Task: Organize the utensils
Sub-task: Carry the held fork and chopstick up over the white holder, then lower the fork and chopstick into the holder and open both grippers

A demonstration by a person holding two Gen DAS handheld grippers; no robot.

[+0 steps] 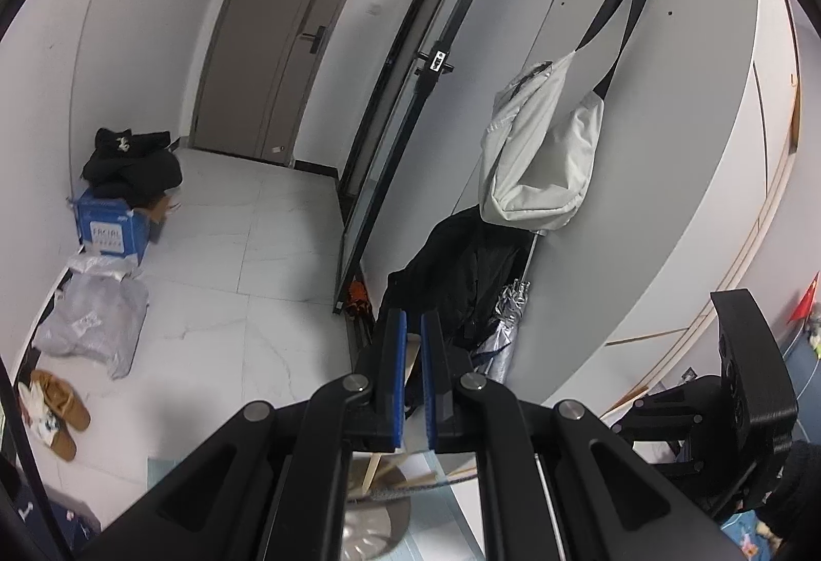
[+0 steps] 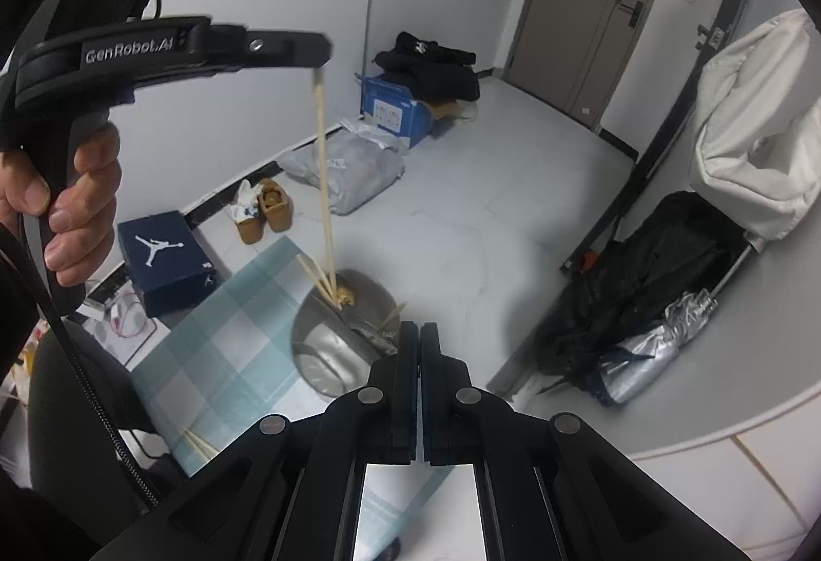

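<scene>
The left gripper (image 2: 320,65) is up high in the right wrist view, held by a bare hand (image 2: 61,196). Its two fingers are pinched tight on the top end of one chopstick (image 2: 324,181). The chopstick is long, thin and pale, like light wood. It hangs almost straight down. Its bottom tip goes into a round silver bowl (image 2: 328,371) that sits at the edge of the table. In the left wrist view the blue pads (image 1: 401,371) sit close with only a thin gap, and the stick shows just below them.

The right gripper (image 2: 415,340) is low and near the bowl. Its black fingers are pressed together and hold nothing.

More chopsticks (image 2: 315,276) lean inside the bowl, with their tops poking over the rim on the left. A few more ends stick out on the right side of the bowl. A small tan lump lies in the bowl by the tip of the hanging stick; I cannot tell what it is. Two more pale sticks (image 2: 197,445) lie flat on the checked cloth (image 2: 215,330), which is light blue and white and covers the table.

Past the table is the white floor. A dark blue shoe box (image 2: 164,260) sits there, with brown shoes (image 2: 264,209) near it. A grey plastic bag (image 2: 349,171) and a blue box (image 2: 395,104) are further off. A white bag (image 1: 539,150) hangs on the wall.
</scene>
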